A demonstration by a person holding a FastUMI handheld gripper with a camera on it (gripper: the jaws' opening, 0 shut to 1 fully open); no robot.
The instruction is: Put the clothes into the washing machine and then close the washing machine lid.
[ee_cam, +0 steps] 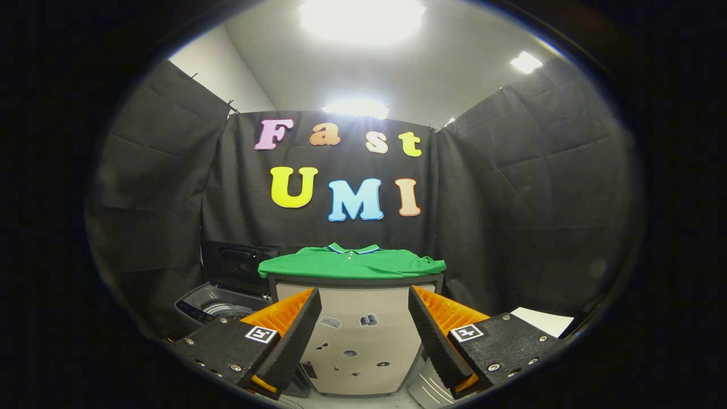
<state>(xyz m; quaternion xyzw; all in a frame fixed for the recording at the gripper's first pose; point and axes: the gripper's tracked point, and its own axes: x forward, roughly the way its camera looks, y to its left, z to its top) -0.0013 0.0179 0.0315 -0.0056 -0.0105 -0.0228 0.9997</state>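
The gripper (363,335) sits low in the frame, its fingers spread wide with nothing between them. Beyond them, at centre, a green shirt (352,262) lies flat on a table (363,341). At lower left, beside the table, the washer (218,304) stands with its lid (238,261) raised.

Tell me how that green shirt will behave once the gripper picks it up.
The green shirt is probably floppy: its sleeves already droop over the cabinet edges, so pinched at one spot the rest should hang and trail. It looks like thin knit, likely light. Lying flat, it may bunch or slide before the pads catch it. The gripper is open, well short of it.
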